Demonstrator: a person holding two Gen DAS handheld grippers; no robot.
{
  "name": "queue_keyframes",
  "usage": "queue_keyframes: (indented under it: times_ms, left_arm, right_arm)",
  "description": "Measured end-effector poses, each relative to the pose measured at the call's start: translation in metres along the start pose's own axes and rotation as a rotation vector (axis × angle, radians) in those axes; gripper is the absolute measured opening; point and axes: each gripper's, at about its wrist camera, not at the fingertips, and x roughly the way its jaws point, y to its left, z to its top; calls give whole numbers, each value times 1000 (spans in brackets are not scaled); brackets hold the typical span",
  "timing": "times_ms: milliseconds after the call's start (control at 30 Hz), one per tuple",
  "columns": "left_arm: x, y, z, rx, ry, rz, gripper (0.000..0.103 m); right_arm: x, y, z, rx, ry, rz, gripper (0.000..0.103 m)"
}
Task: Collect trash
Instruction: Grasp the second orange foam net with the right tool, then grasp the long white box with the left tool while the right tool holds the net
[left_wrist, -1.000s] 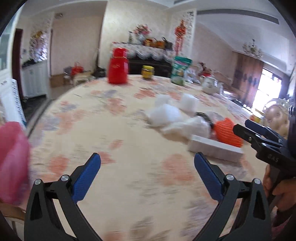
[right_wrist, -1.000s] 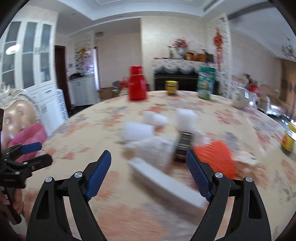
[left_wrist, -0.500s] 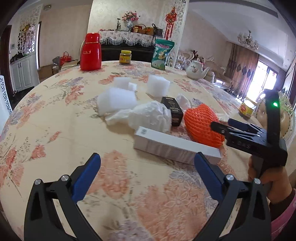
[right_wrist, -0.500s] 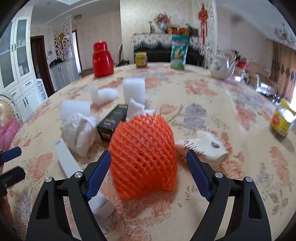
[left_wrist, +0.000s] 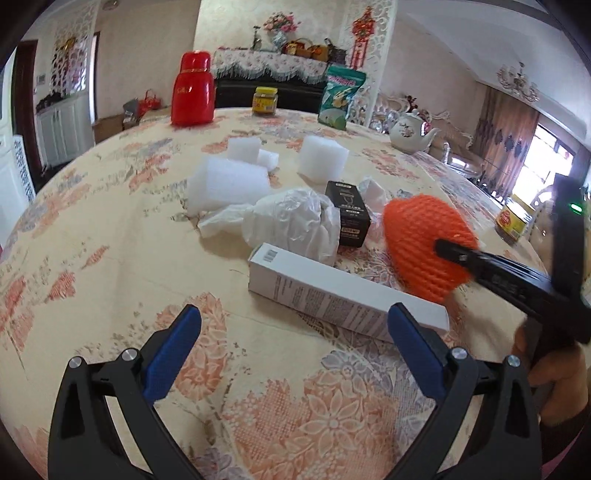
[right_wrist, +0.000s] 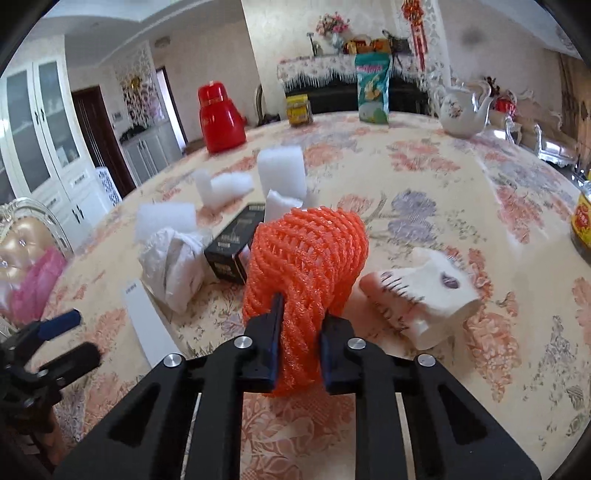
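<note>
Fingers closing: my right gripper (right_wrist: 298, 325) pinches the orange foam net (right_wrist: 308, 254), centre frame.
My left gripper (left_wrist: 293, 345) gapes wide, lower frame; yellow-lidded jar (left_wrist: 265, 100) stands upper centre, contents unclear.

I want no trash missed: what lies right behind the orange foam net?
Behind the orange foam net show a black box and white foam scrap. The net covers the tablecloth directly behind it.

An orange foam net (right_wrist: 310, 251) stands domed on the floral worktop (right_wrist: 443, 177), its near edge pinched. Left of it lie a black box (right_wrist: 236, 242), crumpled white plastic (right_wrist: 173, 266) and a long white carton (left_wrist: 343, 295).
</note>
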Motion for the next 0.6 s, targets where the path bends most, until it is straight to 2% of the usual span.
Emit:
queue_keyframes:
  times_ms: [267,433,567,600]
  left_arm:
    - [24,-28,16,-92,8,61,98]
    - [43,-46,27,-71,42,117,98]
    - [57,-47,29,-52,117,149,97]
    - [59,-46,28,-40,136,152,94]
  right_arm:
    - [-15,-14,4,48,-67,-31,18]
    - [-28,-16,6,51,-117,-27,18]
    - [-37,-21,9,73,-155,-26,18]
    - [-38,-23,9,78,-160,-24,18]
